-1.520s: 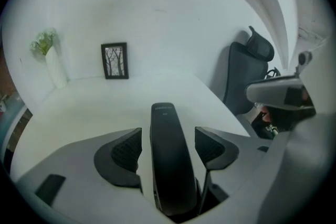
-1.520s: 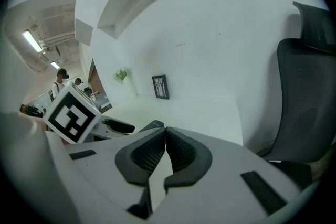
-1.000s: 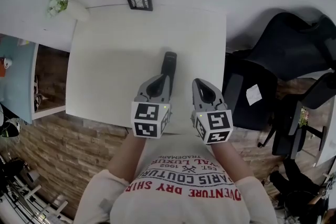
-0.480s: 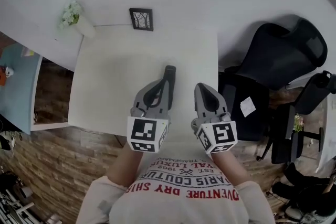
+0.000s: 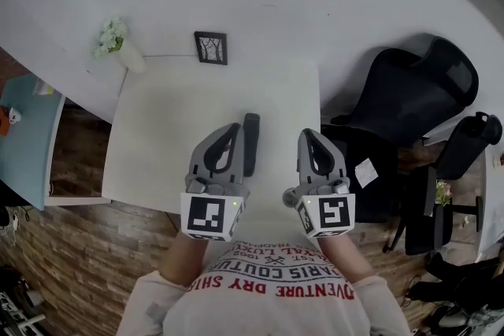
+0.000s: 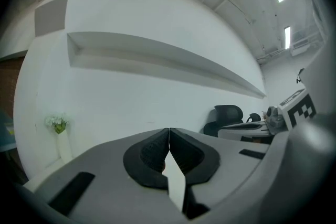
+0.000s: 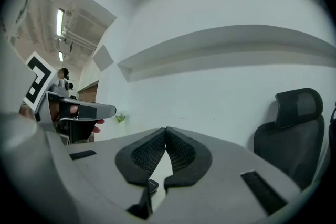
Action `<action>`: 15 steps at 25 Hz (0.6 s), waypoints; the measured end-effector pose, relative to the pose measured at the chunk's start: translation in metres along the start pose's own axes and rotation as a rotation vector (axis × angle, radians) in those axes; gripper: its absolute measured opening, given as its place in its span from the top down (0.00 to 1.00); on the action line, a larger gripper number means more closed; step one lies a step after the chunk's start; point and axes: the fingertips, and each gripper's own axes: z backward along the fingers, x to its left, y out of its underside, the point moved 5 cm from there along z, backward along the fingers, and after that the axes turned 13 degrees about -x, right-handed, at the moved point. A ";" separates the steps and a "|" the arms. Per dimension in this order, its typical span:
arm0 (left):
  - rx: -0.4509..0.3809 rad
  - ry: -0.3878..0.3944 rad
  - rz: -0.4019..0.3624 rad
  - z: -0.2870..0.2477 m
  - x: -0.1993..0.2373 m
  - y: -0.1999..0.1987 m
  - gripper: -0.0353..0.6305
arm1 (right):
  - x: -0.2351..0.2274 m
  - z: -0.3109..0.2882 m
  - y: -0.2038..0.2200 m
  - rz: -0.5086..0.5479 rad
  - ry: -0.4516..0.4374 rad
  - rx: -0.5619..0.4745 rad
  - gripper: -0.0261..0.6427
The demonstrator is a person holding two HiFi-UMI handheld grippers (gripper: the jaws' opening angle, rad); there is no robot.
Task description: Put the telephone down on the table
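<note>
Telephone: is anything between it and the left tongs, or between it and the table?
Nothing visible. The telephone appears to lie already on the table, close beside the left gripper, whose tongs are shut and empty. The picture frame and flower vase stand at the far edge, away from it.

A person is holding the grey plastic left gripper (image 5: 234,130) and its matching right gripper (image 5: 312,136) side by side, both pointing forward, marker cubes facing up. The left's black-padded fingers (image 6: 152,152) are pressing together; the right's fingers (image 7: 181,152) are meeting at the tips. The left forearm (image 5: 187,252) and right forearm (image 5: 340,249) are extending roughly parallel.
</note>
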 end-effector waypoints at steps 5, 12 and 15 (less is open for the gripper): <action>0.032 0.003 0.018 -0.001 -0.001 0.005 0.91 | 0.000 0.001 0.000 0.022 -0.013 0.002 0.92; 0.062 -0.005 0.032 -0.005 0.000 0.017 0.91 | 0.000 0.000 0.010 0.026 -0.018 0.034 0.92; 0.077 -0.006 0.041 -0.006 0.001 0.021 0.91 | 0.000 0.001 0.013 0.037 -0.021 0.041 0.92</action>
